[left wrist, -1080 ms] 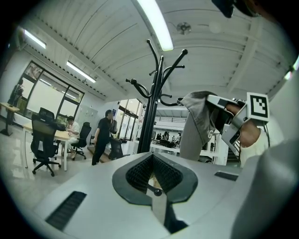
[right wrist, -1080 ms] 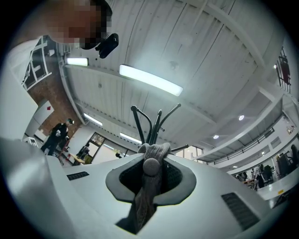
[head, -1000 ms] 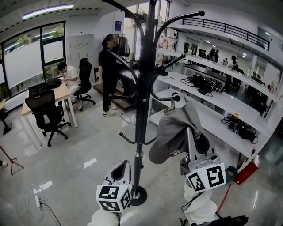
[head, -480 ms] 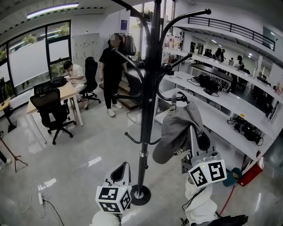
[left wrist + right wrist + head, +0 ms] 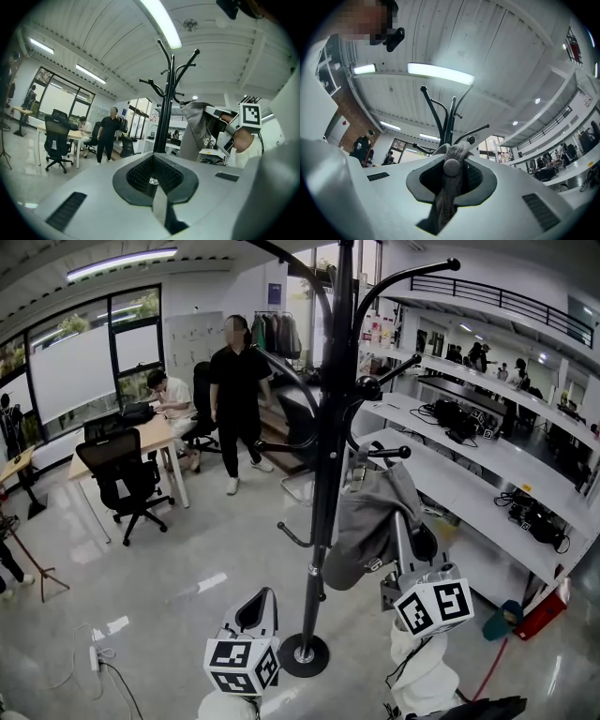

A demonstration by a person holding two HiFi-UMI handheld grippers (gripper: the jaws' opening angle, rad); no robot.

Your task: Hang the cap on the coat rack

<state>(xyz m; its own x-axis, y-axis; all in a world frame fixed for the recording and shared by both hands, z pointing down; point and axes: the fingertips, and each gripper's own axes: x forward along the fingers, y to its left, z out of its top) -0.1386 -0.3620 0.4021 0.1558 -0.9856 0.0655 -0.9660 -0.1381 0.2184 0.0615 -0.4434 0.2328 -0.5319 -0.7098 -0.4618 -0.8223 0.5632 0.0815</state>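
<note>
The black coat rack (image 5: 330, 465) stands in the middle of the head view, several curved hooks branching from its pole. A grey cap (image 5: 373, 517) hangs just right of the pole, its top under a short knobbed hook (image 5: 389, 453). My right gripper (image 5: 401, 521) reaches up into the cap and is shut on it; grey cap fabric (image 5: 449, 185) fills its jaws in the right gripper view, with the rack (image 5: 443, 119) beyond. My left gripper (image 5: 255, 610) stays low beside the rack base, shut and holding nothing (image 5: 152, 180). From the left gripper view the cap (image 5: 193, 129) shows right of the rack (image 5: 168, 98).
The rack's round base (image 5: 305, 655) rests on the glossy floor. White shelves (image 5: 487, 460) with equipment run along the right. To the left stand a desk (image 5: 141, 439), office chairs (image 5: 124, 474), a seated person and a standing person (image 5: 236, 399). A cable (image 5: 98, 662) lies at lower left.
The right gripper and cap have edged slightly up and nearer the pole, under the knobbed hook. The standing person has stepped forward. The left gripper has hardly moved.
</note>
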